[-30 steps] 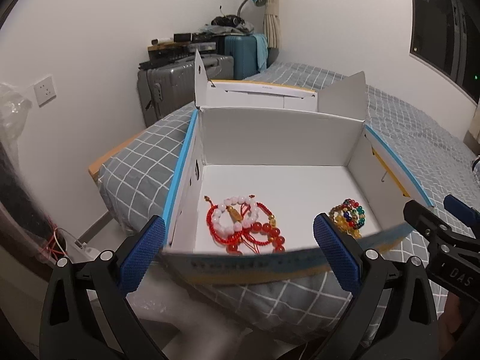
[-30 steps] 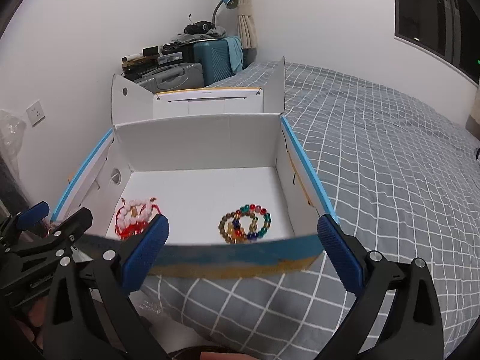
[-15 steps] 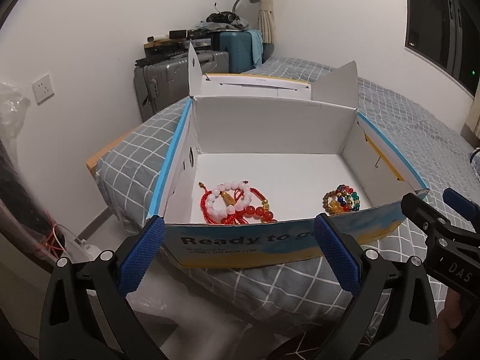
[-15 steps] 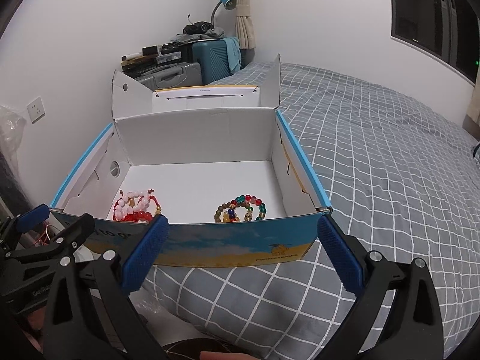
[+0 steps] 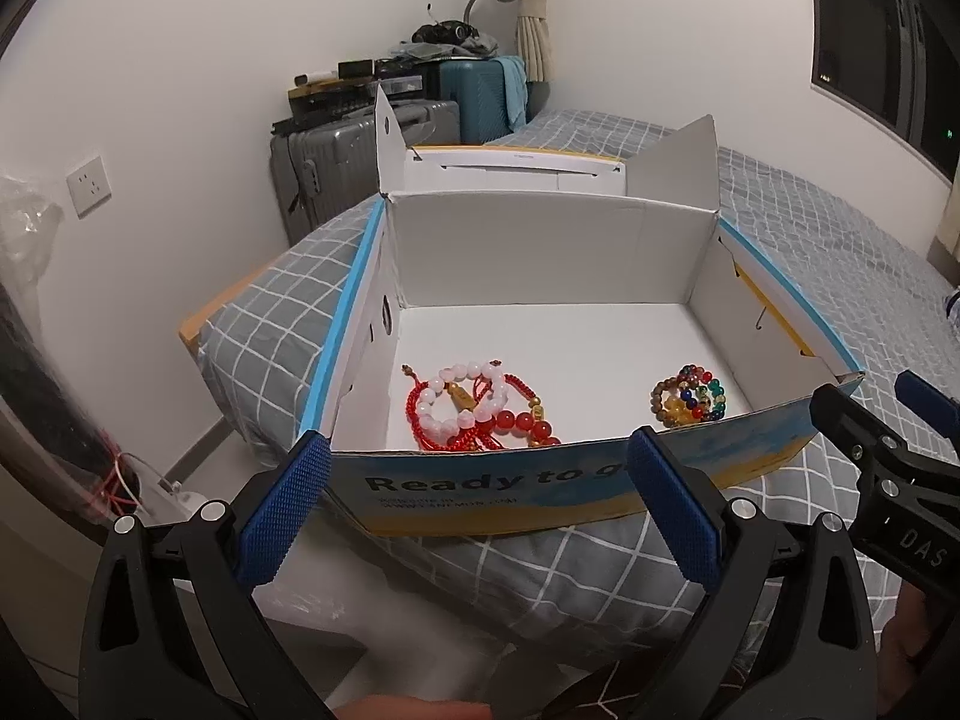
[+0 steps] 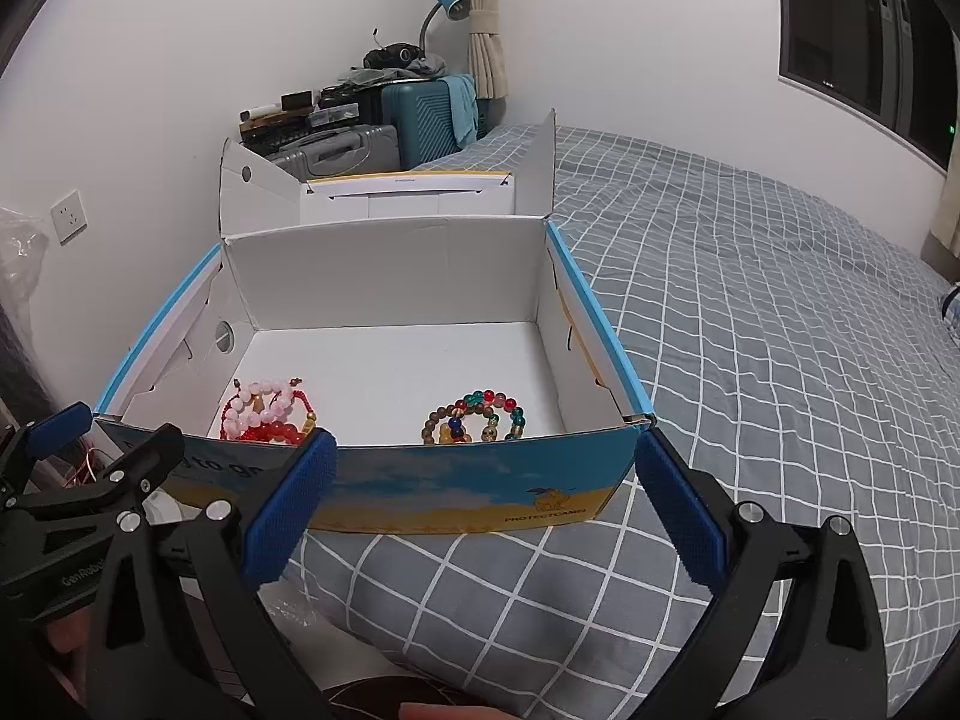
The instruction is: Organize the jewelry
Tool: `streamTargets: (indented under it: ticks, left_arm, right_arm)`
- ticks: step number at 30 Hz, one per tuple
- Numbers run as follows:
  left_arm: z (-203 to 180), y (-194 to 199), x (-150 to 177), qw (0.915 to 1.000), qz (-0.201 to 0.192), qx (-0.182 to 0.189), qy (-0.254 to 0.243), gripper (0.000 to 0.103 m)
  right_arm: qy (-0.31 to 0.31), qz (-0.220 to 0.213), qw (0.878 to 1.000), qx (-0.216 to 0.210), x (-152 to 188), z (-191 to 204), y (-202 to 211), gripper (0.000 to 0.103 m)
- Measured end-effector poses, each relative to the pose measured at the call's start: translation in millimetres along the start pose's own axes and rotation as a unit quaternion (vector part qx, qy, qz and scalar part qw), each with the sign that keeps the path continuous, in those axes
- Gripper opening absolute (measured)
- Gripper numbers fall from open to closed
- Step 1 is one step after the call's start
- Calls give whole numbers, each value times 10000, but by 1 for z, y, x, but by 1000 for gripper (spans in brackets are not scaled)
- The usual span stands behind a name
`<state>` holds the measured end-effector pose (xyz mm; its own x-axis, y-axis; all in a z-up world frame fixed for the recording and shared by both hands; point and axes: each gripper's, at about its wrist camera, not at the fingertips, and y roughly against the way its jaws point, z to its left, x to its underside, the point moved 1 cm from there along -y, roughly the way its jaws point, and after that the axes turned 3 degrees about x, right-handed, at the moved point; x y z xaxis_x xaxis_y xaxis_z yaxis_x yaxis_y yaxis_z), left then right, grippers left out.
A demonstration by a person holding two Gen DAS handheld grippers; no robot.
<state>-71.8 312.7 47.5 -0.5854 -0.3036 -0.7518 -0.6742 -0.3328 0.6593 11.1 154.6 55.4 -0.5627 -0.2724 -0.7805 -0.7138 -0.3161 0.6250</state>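
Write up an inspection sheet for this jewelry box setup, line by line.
Surface: bed with grey checked cover; the box sits at its near edge.
Job's things: open cardboard box, lid folded back; red and white bracelets heaped at its near left; multicoloured bead bracelets at its near right, apart from the red heap.
Clutter: nothing seen inside the box besides the jewelry.
Grippers: left gripper open, holding nothing; right gripper open, holding nothing; both short of the box front.
Cables: thin wires on the floor at left.
Surroundings: suitcases, desk lamp, wall socket, window.
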Motion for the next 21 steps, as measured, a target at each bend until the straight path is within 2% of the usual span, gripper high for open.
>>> streamTargets:
  ticks: [21]
  left_arm:
    - [0,7,-3,9999,-118,60,50,97]
  right_arm:
    - [4,0,10000,8,0,-1,0,95]
